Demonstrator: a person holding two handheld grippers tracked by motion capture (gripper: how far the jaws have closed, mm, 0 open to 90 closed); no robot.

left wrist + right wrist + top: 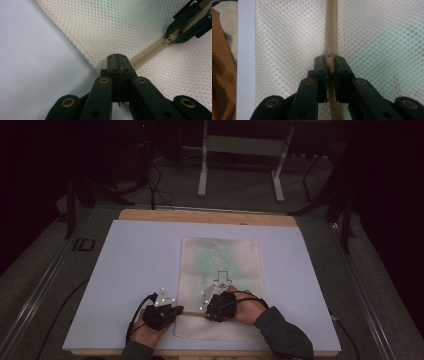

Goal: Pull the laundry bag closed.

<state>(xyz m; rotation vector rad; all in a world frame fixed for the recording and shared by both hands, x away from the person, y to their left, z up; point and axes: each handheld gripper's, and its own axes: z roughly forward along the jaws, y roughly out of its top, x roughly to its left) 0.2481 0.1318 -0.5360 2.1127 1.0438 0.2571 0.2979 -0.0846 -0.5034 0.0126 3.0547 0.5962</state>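
On the white board [140, 270] that covers the counter [210, 216], a cream mesh zipper bag [220, 270] is laid flat, slightly right of the middle, with its near end at the person's edge. The bag's long axis is seen to run from the near edge toward the far edge, while the zipper [331, 30] is set across it near the close end, running left to right between the two hands. Something pale green is glimpsed through the mesh in the far half; what it is cannot be made out.

The left hand-held gripper [117, 60] is seen with its jaws together, clamped on the bag's corner where the zipper tape ends. The right hand-held gripper [329, 62] is closed on the zipper slider [329, 56], with the tape running straight ahead between its jaws.

The bag is judged to be light, soft and limp; the open mesh would be expected to bunch and slide on the smooth board if it were pulled without an anchor. Hold is best taken on the stiffer parts: the sewn tape end at the corner for bracing, and the slider or its tab for the pull along the zipper line. The mesh itself could be snagged or stretched by a hard pinch
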